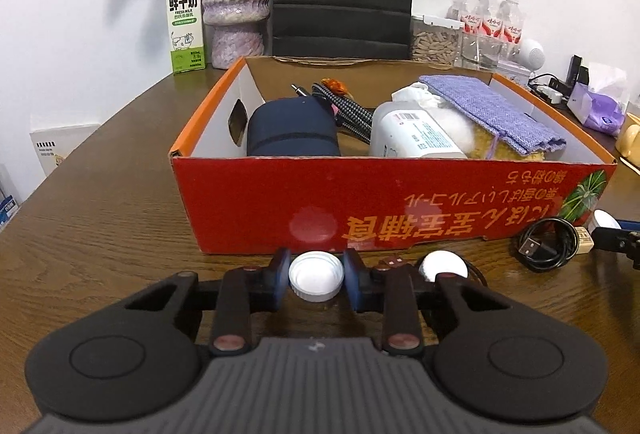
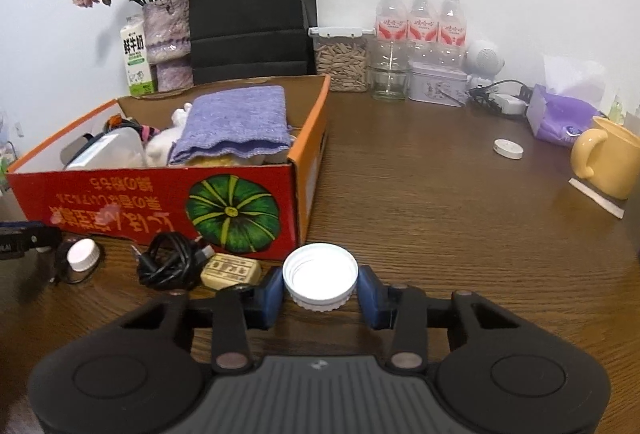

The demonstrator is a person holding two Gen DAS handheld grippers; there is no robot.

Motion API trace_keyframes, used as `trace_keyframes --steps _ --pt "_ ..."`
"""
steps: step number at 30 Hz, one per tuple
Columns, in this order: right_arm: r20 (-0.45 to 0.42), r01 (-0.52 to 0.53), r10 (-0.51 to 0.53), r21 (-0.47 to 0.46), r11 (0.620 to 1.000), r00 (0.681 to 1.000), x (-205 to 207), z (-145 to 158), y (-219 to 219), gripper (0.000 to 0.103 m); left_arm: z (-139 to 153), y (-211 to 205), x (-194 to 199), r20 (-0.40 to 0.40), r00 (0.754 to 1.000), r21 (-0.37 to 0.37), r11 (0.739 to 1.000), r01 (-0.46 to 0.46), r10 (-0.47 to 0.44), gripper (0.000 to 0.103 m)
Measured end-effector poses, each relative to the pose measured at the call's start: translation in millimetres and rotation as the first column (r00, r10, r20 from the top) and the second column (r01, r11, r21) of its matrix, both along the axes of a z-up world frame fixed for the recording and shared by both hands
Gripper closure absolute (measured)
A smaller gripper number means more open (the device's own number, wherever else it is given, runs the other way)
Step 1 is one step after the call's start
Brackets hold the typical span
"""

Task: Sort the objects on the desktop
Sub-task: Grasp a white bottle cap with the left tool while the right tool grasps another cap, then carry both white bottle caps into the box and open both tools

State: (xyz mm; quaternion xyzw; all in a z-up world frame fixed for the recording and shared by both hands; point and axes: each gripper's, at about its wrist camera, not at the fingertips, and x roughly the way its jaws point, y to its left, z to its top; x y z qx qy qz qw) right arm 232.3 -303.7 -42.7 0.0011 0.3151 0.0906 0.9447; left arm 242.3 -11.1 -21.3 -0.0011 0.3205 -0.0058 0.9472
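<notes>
While the red box (image 1: 280, 202) at frame centre already holds several items, left gripper (image 1: 316, 276) clamps a small white cap (image 1: 316, 274), right gripper (image 2: 320, 284) clamps a wider white cap (image 2: 320, 274), and a black cable (image 2: 168, 262) at lower left remains outside.

Left gripper (image 1: 316, 276): angled downward toward the desk (image 1: 100, 234), blue-padded fingers (image 1: 280, 276) closed against a white cap (image 1: 316, 276). Right gripper (image 2: 320, 282): same downward pitch, fingers (image 2: 270, 294) pressed on either side of a larger white lid (image 2: 320, 276).
</notes>
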Motion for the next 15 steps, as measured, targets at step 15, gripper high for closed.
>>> trace_keyframes --steps 15 --pt "0.138 -0.008 0.005 0.021 1.0 0.99 -36.8 35.4 10.7 0.064 32.1 4.2 -34.0 0.113 0.994 -0.009 1.0 0.018 -0.017 0.074"
